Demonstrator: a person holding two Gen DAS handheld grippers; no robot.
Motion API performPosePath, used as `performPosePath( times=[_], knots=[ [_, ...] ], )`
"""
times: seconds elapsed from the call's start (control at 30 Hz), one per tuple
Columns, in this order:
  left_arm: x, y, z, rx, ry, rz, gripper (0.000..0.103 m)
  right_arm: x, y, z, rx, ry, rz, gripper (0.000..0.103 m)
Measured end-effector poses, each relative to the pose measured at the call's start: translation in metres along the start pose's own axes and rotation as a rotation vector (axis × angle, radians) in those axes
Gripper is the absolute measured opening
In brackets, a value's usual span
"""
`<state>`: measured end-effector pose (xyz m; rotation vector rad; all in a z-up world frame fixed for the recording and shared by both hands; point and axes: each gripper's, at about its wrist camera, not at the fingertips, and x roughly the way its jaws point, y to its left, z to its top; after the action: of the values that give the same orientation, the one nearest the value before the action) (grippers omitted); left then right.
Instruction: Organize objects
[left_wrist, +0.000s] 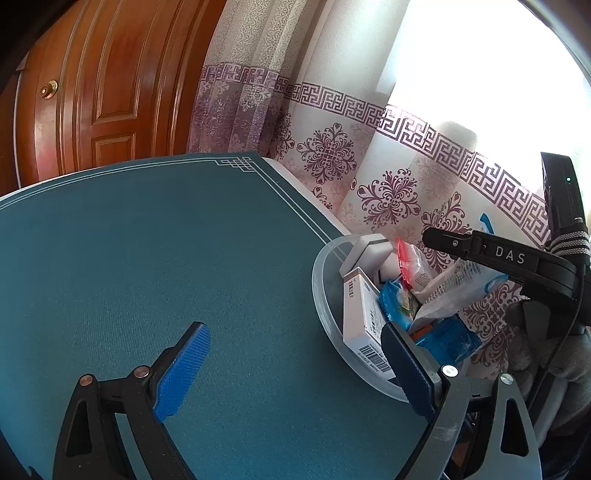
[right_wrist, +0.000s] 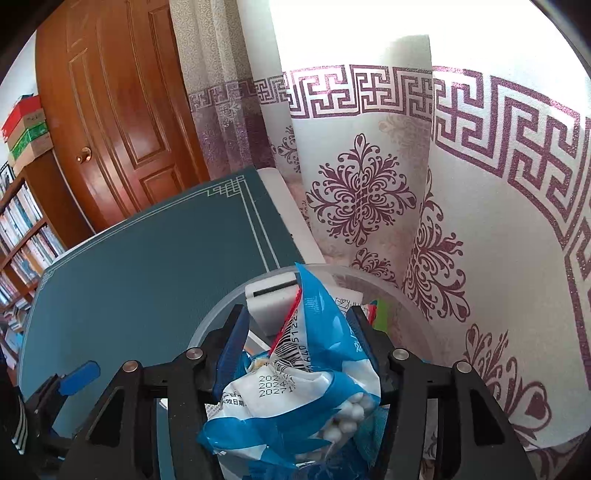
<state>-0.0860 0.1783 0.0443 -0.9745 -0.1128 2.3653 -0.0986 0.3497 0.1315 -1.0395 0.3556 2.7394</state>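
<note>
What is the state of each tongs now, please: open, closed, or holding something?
Left tongs: open, holding nothing, beside the clear bowl.
Right tongs: blue-and-white bag between the fingers, over the bowl; whether they still grip it cannot be told.

The counter (left_wrist: 129, 258) lies bare across its whole teal spread to your left — you can sweep the left tongs (left_wrist: 295, 373), standing wide with nothing between them, anywhere over it. To your right the clear tub (left_wrist: 321, 291) blocks the way at the counter's edge, packed with a white box (left_wrist: 360, 317), blue packets (left_wrist: 399, 301) and other wrappers that rise above its rim. The curtain (left_wrist: 369, 166) hangs close behind the tub, leaving little room beyond. Over the tub the right tongs (right_wrist: 295, 347) already fill the space — the blue-and-white bag (right_wrist: 306, 387) sits between them.
</note>
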Motion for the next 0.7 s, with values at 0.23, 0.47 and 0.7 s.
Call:
performPosePath(
  times=[0.23, 0.47, 0.7],
  knots=[
    [-0.001, 0.001, 0.001, -0.008, 0.001, -0.003, 0.096, -0.037, 0.003, 0.009, 0.005, -0.113, 0.010, 0.060],
    [-0.004, -0.001, 0.001, -0.005, -0.007, -0.007, 0.096, -0.060, 0.005, -0.012, -0.004, -0.178, -0.026, 0.060],
    [-0.005, -0.008, -0.001, 0.020, -0.005, -0.011, 0.096, -0.099, -0.003, -0.056, 0.005, -0.216, -0.039, 0.068]
  ],
)
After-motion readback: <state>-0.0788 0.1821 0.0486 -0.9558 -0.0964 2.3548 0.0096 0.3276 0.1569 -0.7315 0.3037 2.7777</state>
